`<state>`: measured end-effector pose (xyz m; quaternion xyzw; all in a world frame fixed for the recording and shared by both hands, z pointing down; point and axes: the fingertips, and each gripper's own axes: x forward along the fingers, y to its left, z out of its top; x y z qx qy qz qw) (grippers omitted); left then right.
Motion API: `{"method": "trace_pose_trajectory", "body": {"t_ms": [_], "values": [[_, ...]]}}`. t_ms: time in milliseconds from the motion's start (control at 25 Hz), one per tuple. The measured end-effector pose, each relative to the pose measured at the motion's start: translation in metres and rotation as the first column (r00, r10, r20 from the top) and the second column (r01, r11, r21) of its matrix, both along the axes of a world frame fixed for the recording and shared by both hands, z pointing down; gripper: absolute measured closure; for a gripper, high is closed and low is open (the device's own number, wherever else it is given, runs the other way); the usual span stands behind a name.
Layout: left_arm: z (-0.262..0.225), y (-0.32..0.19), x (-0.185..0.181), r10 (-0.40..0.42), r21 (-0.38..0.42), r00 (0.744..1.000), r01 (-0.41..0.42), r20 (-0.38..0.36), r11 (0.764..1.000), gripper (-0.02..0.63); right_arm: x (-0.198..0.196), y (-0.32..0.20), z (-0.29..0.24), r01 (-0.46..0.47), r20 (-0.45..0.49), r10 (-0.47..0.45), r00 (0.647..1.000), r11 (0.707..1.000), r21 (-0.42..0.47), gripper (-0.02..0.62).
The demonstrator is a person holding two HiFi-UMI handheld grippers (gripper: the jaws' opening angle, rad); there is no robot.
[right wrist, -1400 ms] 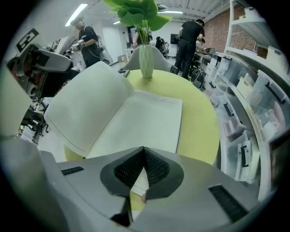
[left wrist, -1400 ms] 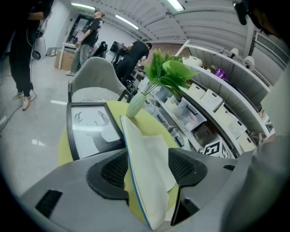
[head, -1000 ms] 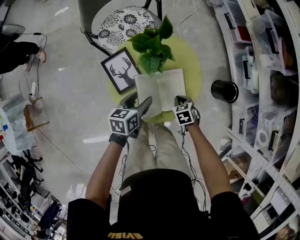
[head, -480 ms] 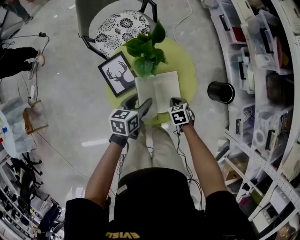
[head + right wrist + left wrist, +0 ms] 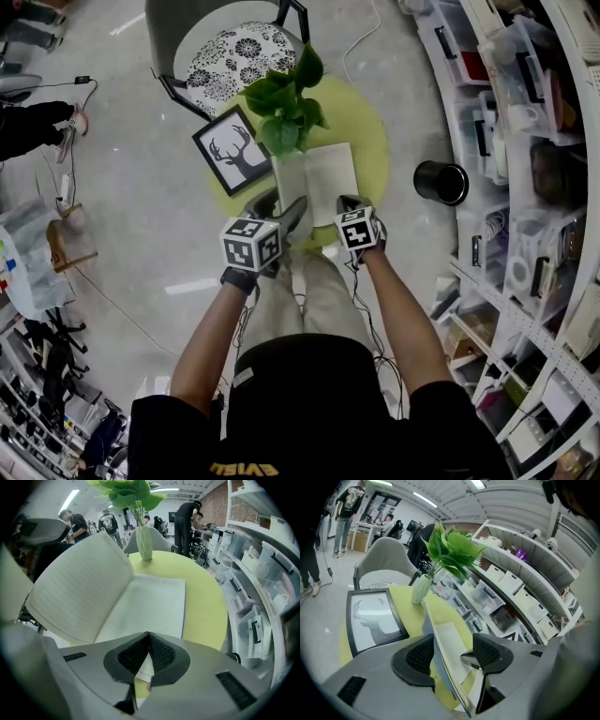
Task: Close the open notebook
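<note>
An open lined notebook (image 5: 323, 176) lies on a round yellow-green table (image 5: 373, 141). Its left half (image 5: 79, 588) is lifted off the table and curves upward. My left gripper (image 5: 281, 214) is open, and that raised half (image 5: 445, 653) stands edge-on between its jaws. The blue cover leans by the left pad (image 5: 419, 654), with a gap to the right pad (image 5: 487, 652). My right gripper (image 5: 349, 208) is shut. Its tips (image 5: 148, 641) sit at the near edge of the flat right page (image 5: 150, 604).
A leafy plant (image 5: 283, 101) in a pale vase (image 5: 420, 588) stands behind the notebook. A framed deer picture (image 5: 230, 150) lies to the left of it. A patterned chair (image 5: 230, 56) is beyond the table. A black bin (image 5: 443, 181) and shelves of boxes (image 5: 525, 141) are at the right.
The notebook's left half looks narrower from above, tilted up a little more with the left gripper under it. The right gripper has stayed at the right page's near edge.
</note>
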<state>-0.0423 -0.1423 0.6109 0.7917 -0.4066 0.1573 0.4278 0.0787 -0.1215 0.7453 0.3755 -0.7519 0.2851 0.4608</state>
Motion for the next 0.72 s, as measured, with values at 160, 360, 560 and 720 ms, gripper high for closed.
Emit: {"method": "trace_pose_trajectory", "body": {"t_ms": [160,360,560,720], "values": [[0.0,-0.001,0.005,0.005,-0.001,1.0,-0.005,-0.001,1.0,0.333,0.001,0.001,0.0,-0.022,0.015,0.023,1.0,1.0,-0.014,0.594],[0.001,-0.001,0.01,0.006,-0.006,1.0,-0.006,-0.003,1.0,0.334,0.001,0.002,-0.002,-0.026,0.035,0.026,0.999,1.0,-0.011,0.594],[0.002,-0.002,0.017,0.019,-0.004,1.0,-0.019,-0.004,1.0,0.334,0.002,0.002,-0.002,-0.023,0.037,0.023,0.999,1.0,0.007,0.594],[0.004,-0.004,0.022,0.024,-0.005,1.0,-0.024,-0.006,1.0,0.336,0.001,0.001,-0.001,-0.027,0.05,0.026,0.998,1.0,0.015,0.594]]}}
